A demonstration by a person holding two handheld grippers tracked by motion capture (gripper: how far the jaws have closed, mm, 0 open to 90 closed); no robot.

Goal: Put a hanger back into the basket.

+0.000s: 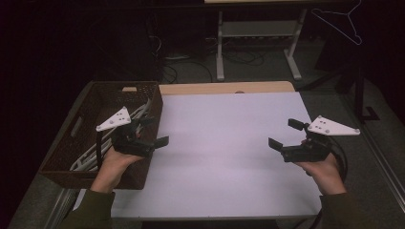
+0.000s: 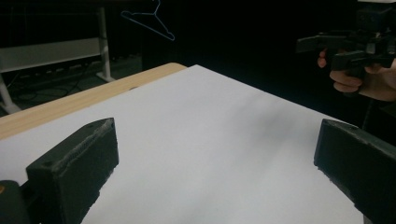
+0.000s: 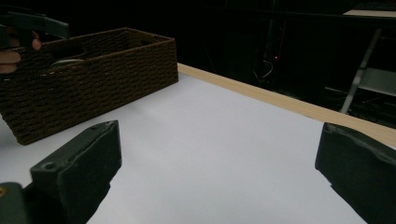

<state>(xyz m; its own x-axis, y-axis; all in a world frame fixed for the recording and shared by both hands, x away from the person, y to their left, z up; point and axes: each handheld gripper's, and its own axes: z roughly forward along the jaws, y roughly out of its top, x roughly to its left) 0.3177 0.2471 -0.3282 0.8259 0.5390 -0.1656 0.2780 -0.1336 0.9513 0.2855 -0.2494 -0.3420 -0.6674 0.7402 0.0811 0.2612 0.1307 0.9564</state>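
My left gripper [image 1: 160, 130] hovers over the right wall of a dark woven basket [image 1: 90, 102] at the table's left, pointing toward the middle. It is open, and in the left gripper view nothing lies between its jaws [image 2: 215, 140]. Pale plastic hangers [image 1: 88, 155] lie inside the basket under the left hand. My right gripper [image 1: 282, 132] is held above the white tabletop [image 1: 229, 157] near its right edge, facing left. It is open too, with only bare white surface between the jaws [image 3: 217, 144]. The right gripper view has the basket [image 3: 102, 70] off to the left.
A strip of wood [image 1: 224, 88] edges the far side of the white surface. Beyond it stand the legs of another table [image 1: 219, 47], with cables on the floor. A thin wire hanger [image 1: 341, 21] hangs in the dark at the back right.
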